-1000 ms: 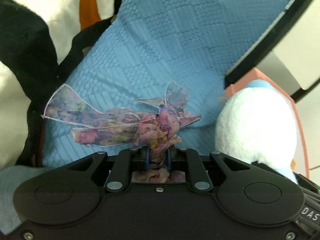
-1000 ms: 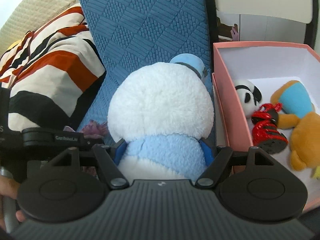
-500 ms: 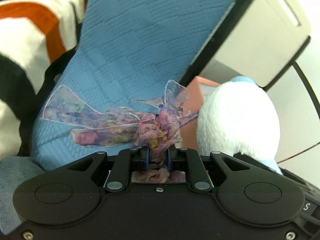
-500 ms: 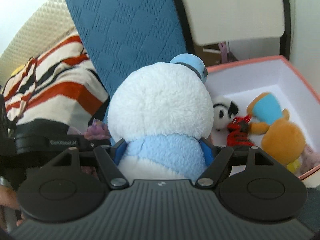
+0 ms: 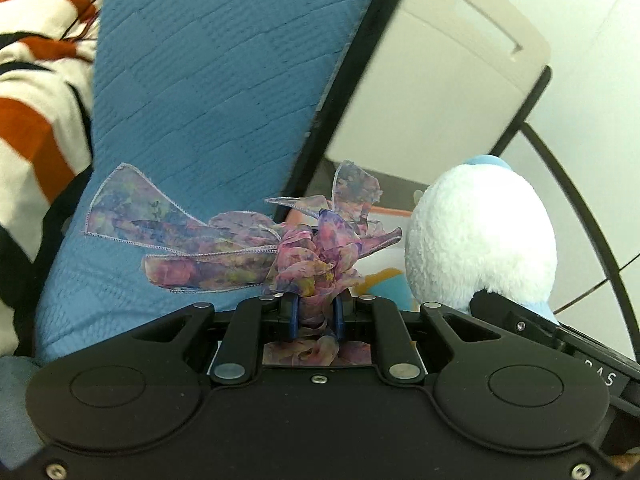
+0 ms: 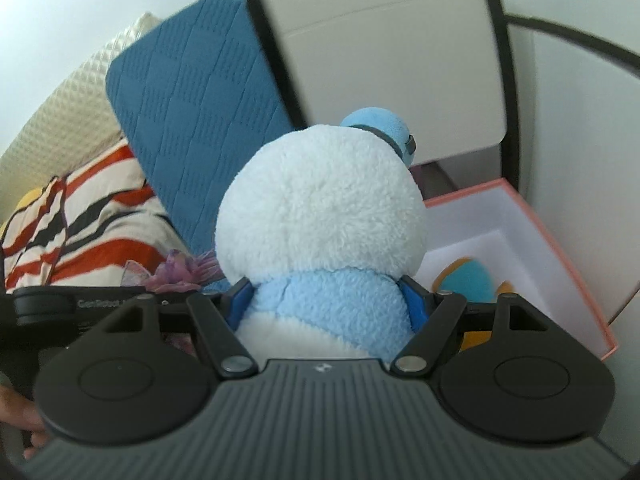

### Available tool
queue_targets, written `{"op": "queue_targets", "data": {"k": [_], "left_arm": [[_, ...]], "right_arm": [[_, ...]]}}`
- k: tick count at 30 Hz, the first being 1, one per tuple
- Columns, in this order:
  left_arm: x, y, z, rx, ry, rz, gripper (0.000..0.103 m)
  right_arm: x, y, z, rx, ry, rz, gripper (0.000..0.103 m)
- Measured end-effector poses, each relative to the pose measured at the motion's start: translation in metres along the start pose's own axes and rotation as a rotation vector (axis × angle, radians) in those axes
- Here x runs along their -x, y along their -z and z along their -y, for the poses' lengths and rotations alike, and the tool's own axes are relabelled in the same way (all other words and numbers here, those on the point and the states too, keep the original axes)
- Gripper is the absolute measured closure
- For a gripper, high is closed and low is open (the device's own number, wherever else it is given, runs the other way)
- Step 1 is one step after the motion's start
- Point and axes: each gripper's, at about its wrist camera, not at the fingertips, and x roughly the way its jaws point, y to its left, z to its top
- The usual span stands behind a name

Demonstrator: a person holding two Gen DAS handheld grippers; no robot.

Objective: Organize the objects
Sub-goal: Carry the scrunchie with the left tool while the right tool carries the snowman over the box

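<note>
My left gripper (image 5: 315, 316) is shut on a purple-pink floral ribbon bow (image 5: 304, 256), whose tails hang out to the left in the air. My right gripper (image 6: 327, 304) is shut on the light-blue scarf of a white plush snowman (image 6: 320, 204) with a small blue hat, held up to the left of a pink box (image 6: 568, 264). The snowman also shows in the left wrist view (image 5: 480, 236), just right of the bow. The bow shows in the right wrist view (image 6: 180, 270), left of the snowman.
The pink box has a white inside holding an orange and teal plush (image 6: 464, 276). A blue quilted cushion (image 5: 208, 80) leans behind. A striped orange, black and white cloth (image 6: 88, 212) lies at left. A beige chair back (image 6: 392, 60) stands behind the box.
Both grippers have risen and tilted up with their loads. The chair back and box now show more, and the striped cloth has slid away to the left.
</note>
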Motion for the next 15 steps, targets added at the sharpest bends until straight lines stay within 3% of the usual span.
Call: {"op": "queue_targets", "data": {"k": [7,15], "left_arm": [[-0.017,0.003,0.049,-0.029,0.02,-0.018,0.088],[-0.069,0.021,0.077,-0.033,0.033,-0.084,0.088]], "right_arm": [[0.005,-0.013,0.038,-0.02,0.032,0.017,0.027],[-0.014,-0.015,0.085,-0.059,0.107,-0.013,0.027]]}}
